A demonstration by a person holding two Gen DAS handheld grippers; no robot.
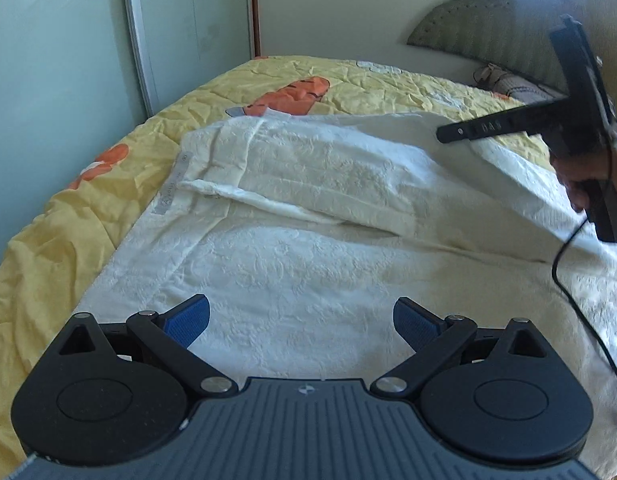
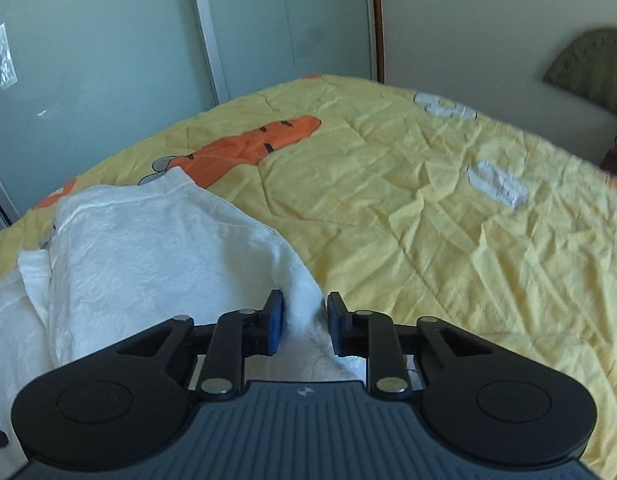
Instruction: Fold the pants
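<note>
Left view: white pants (image 1: 308,208) spread flat on the yellow bed cover (image 1: 48,240), one part flopped over near the waist. Left gripper (image 1: 300,320) wide open above the cloth, holding nothing, likely ready to pin or pick.

Right view: right gripper (image 2: 304,320) pinching a ridge of the pants (image 2: 148,248), blue pads (image 2: 275,320) close on each side, probably to lift and fold that part over.

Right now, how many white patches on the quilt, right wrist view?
2 on the yellow quilt: far patch toward the headboard, near patch closer and rightward. The white pants may hide others.
</note>
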